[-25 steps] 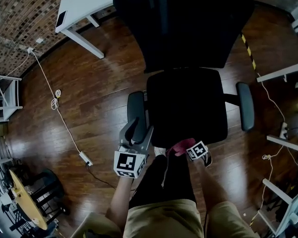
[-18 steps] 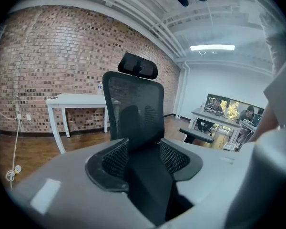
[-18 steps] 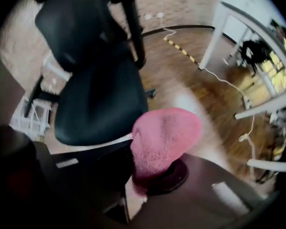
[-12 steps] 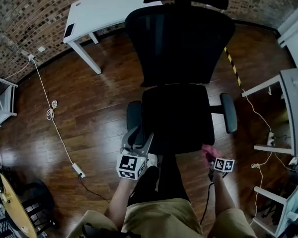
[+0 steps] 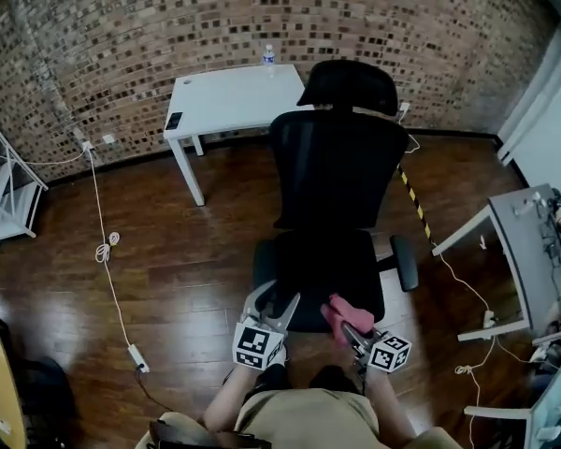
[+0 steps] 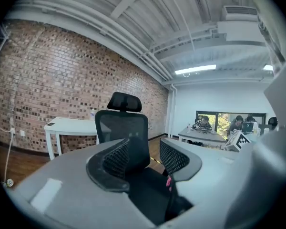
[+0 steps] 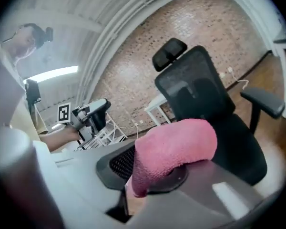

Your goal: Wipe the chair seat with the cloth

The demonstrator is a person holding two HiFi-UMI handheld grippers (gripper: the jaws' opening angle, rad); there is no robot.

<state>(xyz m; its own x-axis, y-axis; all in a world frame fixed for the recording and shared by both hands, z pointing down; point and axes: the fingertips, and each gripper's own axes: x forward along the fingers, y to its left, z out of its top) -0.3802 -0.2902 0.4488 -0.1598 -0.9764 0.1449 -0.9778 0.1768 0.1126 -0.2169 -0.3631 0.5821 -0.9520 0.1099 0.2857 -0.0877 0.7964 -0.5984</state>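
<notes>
Right gripper [image 5: 353, 331] clamping pink cloth [image 7: 174, 147] at chair seat [image 5: 318, 265] 5 o'clock edge; left gripper [image 5: 273, 300] gaping empty at 7 o'clock. Risk: chair seat swivelling or rolling under pushing, pink cloth slipping.

Count, head view | chair [image 5: 337, 171]: 1 | pink cloth [image 5: 339, 309]: 1 | claws: 2, being left claw [image 5: 273, 299] and right claw [image 5: 349, 329] | desks: 2, being white desk [image 5: 224, 96] and grey desk [image 5: 524, 223] | bottle [image 5: 268, 56]: 1 | dark flat item [image 5: 173, 120] on white desk: 1 | shelf rack [image 5: 5, 190]: 1 | power strip [image 5: 137, 358] on floor: 1
</notes>
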